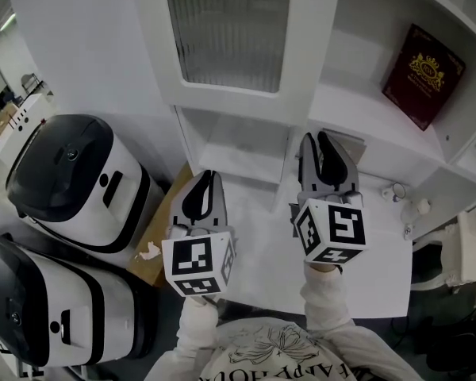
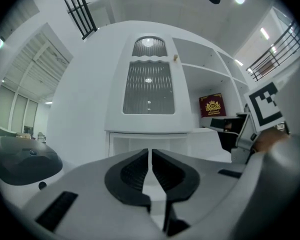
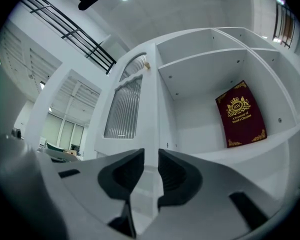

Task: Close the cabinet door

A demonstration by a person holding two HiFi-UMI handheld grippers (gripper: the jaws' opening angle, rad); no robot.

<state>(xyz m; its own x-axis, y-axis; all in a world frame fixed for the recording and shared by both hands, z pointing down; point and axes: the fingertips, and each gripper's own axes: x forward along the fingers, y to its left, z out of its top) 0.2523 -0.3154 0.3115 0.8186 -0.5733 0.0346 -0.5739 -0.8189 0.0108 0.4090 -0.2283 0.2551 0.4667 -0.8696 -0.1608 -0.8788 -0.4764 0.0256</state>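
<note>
One cabinet door (image 1: 226, 30), ribbed glass panel, stands swung open at the cabinet's left edge, away from the open shelves (image 1: 365, 101). One maroon book (image 1: 422, 74) leans at the back of the upper right shelf.

Two grippers, both empty:
- Left gripper (image 1: 209, 175): low, in front of the cabinet's bottom left corner. Jaws nearly together, only a thin slit.
- Right gripper (image 1: 324, 139): just below the door's lower free corner, at the front edge of the lower shelf. Jaws a narrow gap apart, with the door's edge (image 3: 151, 109) lined up beyond them.

Two black-and-white appliances (image 1: 75, 181) (image 1: 40, 308) sit left of the cabinet. One cardboard box (image 1: 155, 248) is beside them.
</note>
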